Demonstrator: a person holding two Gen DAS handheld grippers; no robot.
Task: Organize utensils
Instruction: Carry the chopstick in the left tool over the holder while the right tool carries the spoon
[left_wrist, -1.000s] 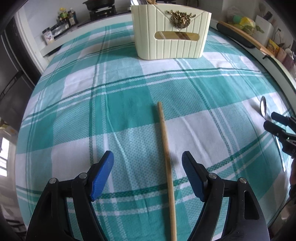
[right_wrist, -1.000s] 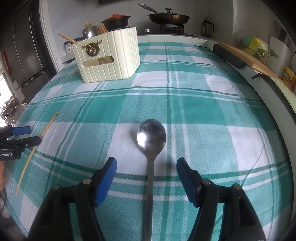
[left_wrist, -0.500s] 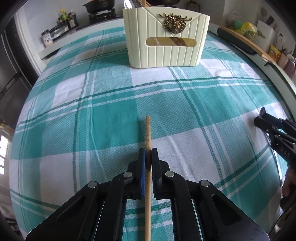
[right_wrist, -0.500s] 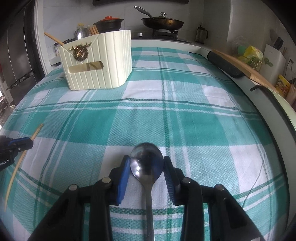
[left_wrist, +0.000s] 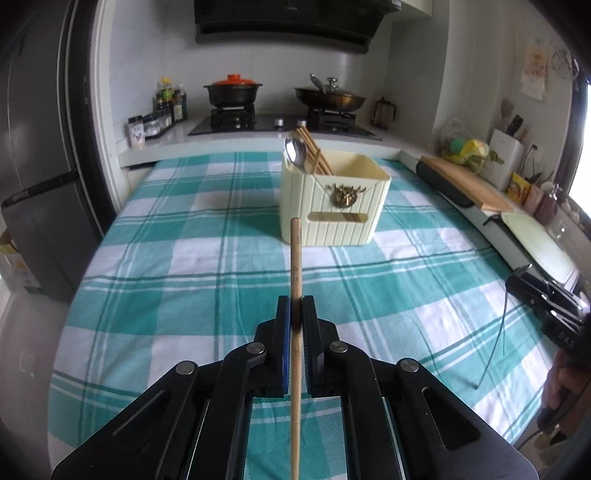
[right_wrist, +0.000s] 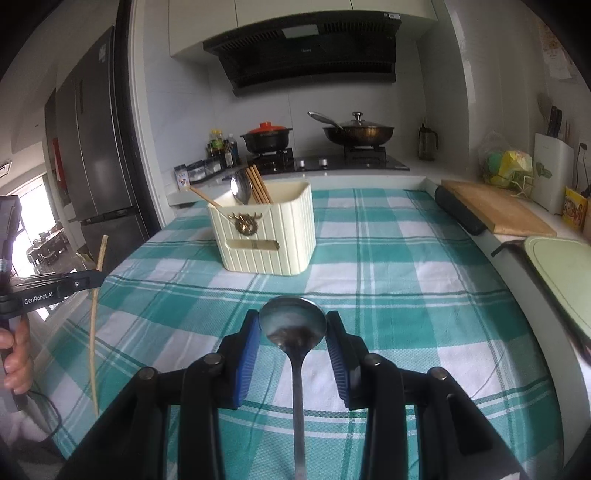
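The left tool (left_wrist: 295, 314) is closed tight on a wooden chopstick (left_wrist: 296, 258), which is pinched between the blue pads (left_wrist: 283, 325) partway along its length and runs forward past them. In the right wrist view the same chopstick (right_wrist: 96, 295) is seen raised off the checked teal tablecloth (right_wrist: 388, 266) covering the surface, near its left edge.

Toward the far middle of the surface a cream ribbed utensil holder (left_wrist: 332, 206) stands upright; inside it a metal spoon (left_wrist: 295, 152) and a bundle of chopsticks (left_wrist: 314, 153) are leaned.

The right tool (right_wrist: 291, 332) is closed around the bowl of a second metal spoon (right_wrist: 293, 323), the blue pads (right_wrist: 246, 354) being pressed against either side of the bowl, with the handle running back between the fingers. The spoon is held above the near part of the surface.
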